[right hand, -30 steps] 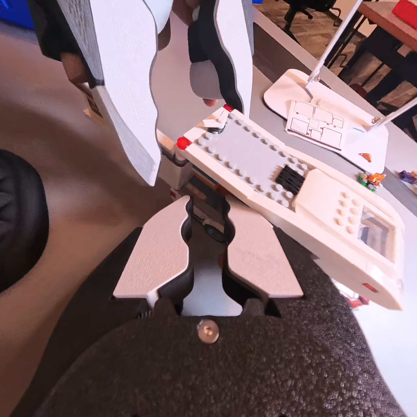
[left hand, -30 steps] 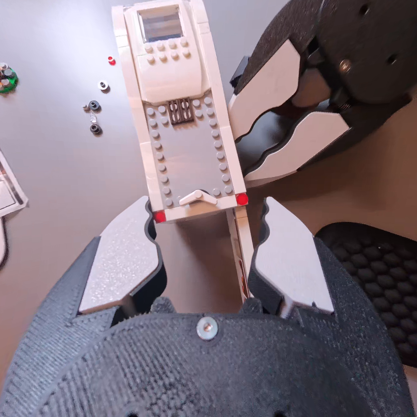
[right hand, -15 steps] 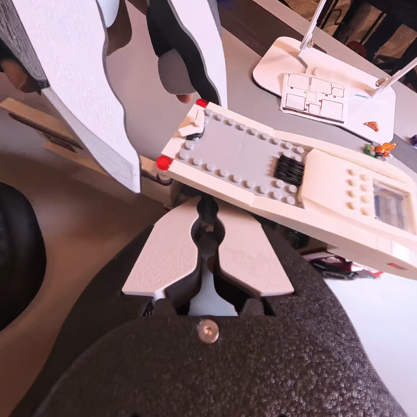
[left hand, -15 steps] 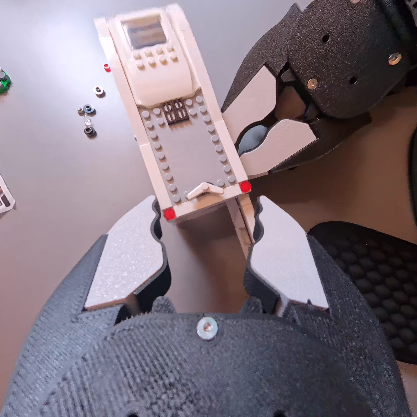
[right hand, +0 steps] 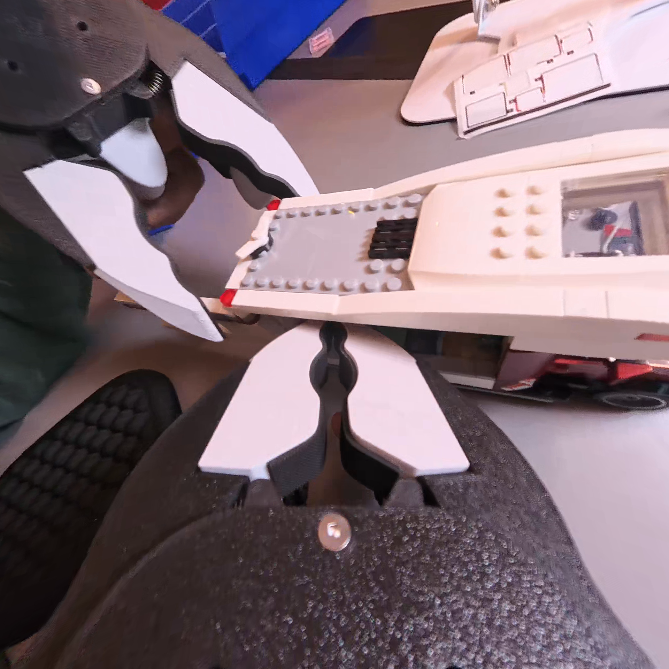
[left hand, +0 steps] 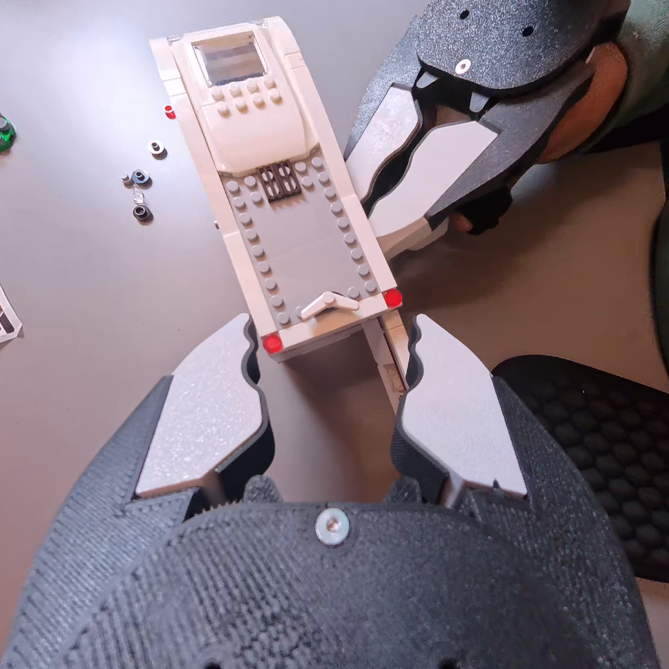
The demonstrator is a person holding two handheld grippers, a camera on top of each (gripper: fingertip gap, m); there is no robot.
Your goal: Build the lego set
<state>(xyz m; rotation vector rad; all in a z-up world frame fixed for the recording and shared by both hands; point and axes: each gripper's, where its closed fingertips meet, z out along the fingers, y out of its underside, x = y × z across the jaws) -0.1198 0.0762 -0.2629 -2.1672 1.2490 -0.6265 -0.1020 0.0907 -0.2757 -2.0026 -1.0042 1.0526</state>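
Note:
A long white brick truck (left hand: 289,231) with a grey studded roof and red corner studs lies on the grey table (left hand: 90,271). My left gripper (left hand: 333,347) spans its rear end. The left pad (left hand: 253,344) touches the corner by a red stud, and the right pad (left hand: 412,354) presses on the swung-out white rear door (left hand: 392,347). The right wrist view shows the same grasp, with the left gripper (right hand: 244,268) at the truck's (right hand: 452,297) rear. My right gripper (right hand: 330,325) is shut, its tips under the truck's side edge; it also shows in the left wrist view (left hand: 365,210).
Small loose studs (left hand: 141,181), a red stud (left hand: 169,111) and a green piece (left hand: 5,135) lie left of the truck. A black mesh chair (left hand: 597,452) is at the right. A white lamp base with a sheet of stickers (right hand: 525,83) stands behind. A red car (right hand: 579,376) sits under the truck. My left and right fingertips are right by each other. From either gripper's tips it is about 25 centimetres to the green piece (left hand: 5,135).
The left jaws narrowed onto the truck's rear a second ago and have held still since. The right jaws closed from a narrow gap to shut, and the right gripper swung round along the truck's side.

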